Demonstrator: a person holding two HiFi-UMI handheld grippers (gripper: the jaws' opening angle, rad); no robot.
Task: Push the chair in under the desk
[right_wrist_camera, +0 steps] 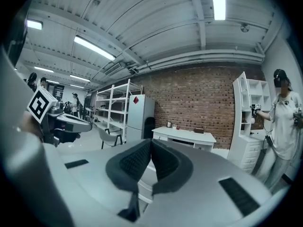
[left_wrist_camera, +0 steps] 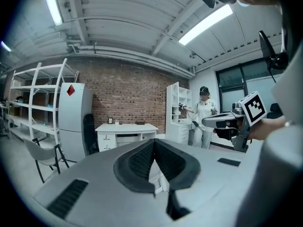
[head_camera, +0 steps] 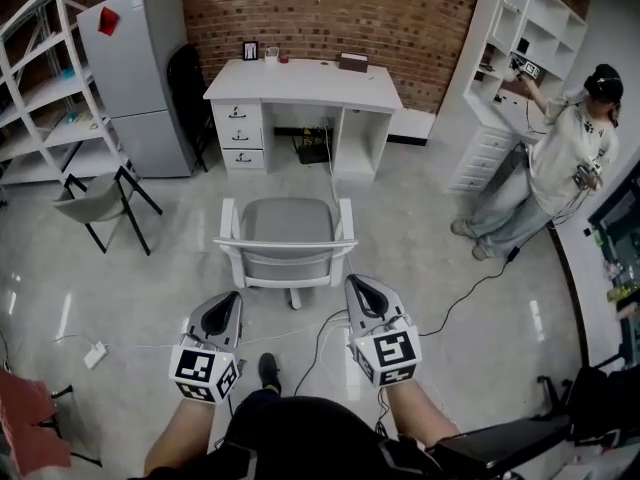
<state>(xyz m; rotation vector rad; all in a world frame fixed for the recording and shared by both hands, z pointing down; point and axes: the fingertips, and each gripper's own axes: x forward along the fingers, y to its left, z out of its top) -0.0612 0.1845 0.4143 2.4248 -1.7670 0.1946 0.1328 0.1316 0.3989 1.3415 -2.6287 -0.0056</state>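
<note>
Standing well apart from the desk (head_camera: 300,80), the chair (head_camera: 288,233) faced its kneehole, where some dark clutter (head_camera: 313,148) lay. The left gripper (head_camera: 232,299) and right gripper (head_camera: 358,287) hung just behind the chair's back, jaws pressed together on nothing. A fridge (head_camera: 135,68) and folding chair (head_camera: 95,203) stood to the left, and a person (head_camera: 560,163) to the right.

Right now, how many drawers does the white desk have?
3. In the head view all are stacked on the left side of the desk: the top drawer, the middle drawer and the bottom drawer. The desk's right side, seen at an angle, could hide more.
</note>
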